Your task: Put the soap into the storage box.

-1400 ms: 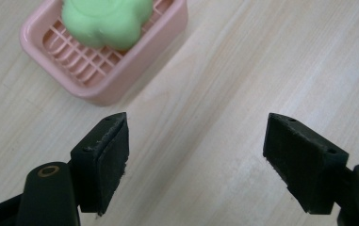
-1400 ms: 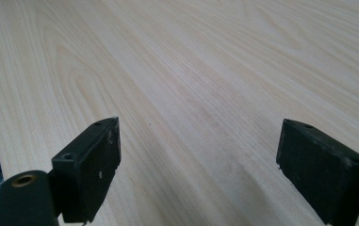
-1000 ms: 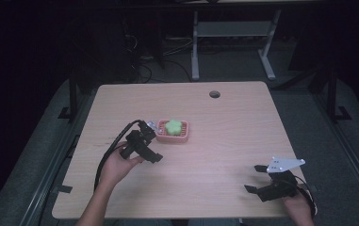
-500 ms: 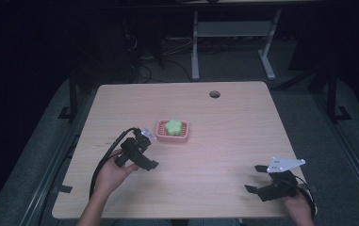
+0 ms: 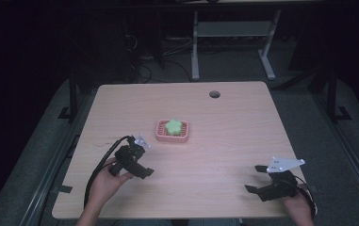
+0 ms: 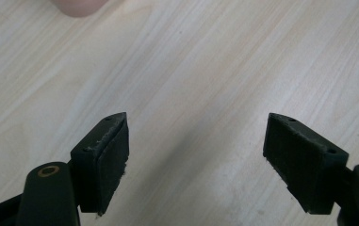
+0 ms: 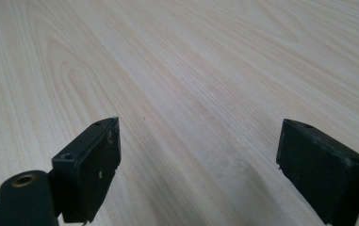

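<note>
Soap (image 5: 173, 126) in pink dish (image 5: 159, 134), mid-table; left gripper (image 5: 144, 162) near it at 7 o'clock, jaws wide and empty.
Judged step: between moves, nothing held; next calls for the left gripper to head toward 1 o'clock and straddle the soap or dish rim. Right gripper (image 5: 257, 178) well apart at 4 o'clock, jaws wide, empty. Count: one soap, one dish, two grippers, one table (image 5: 233, 141).

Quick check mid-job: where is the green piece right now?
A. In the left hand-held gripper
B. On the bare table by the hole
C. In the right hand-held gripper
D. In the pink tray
D: the green piece sits in the pink tray at mid-table, and both the left hand-held gripper and the right hand-held gripper are open over bare wood.
</note>
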The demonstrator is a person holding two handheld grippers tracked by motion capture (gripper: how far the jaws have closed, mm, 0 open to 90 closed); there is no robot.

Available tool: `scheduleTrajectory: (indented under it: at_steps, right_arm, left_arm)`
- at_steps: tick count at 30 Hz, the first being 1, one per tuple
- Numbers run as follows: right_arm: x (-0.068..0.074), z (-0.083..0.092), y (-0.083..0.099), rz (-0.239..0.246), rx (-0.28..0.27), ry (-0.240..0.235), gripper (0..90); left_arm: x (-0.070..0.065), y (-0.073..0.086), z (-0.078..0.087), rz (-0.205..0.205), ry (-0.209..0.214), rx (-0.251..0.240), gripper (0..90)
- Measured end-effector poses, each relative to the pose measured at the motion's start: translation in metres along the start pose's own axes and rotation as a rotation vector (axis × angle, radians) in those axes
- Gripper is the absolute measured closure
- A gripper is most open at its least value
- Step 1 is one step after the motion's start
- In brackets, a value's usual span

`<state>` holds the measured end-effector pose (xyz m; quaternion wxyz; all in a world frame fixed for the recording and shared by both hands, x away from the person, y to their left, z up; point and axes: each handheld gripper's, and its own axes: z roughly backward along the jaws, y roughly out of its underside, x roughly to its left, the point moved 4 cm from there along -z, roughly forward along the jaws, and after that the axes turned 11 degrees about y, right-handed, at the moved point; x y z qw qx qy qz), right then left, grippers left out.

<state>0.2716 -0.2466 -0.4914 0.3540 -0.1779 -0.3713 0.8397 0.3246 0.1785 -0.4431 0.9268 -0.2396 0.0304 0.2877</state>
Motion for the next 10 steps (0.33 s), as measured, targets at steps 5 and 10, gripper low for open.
scheduleTrajectory:
  at_steps: [5, 10]
  right_arm:
    - [0.0, 0.0, 0.0, 0.004, -0.001, 0.002, 13.8]
    - [0.001, 0.0, 0.0, 0.008, 0.0, 0.002, 13.8]
  left_arm:
    - [-0.002, 0.011, -0.002, 0.007, -0.009, -0.005, 23.2]
    - [-0.007, 0.024, -0.006, 0.012, -0.017, -0.029, 23.2]
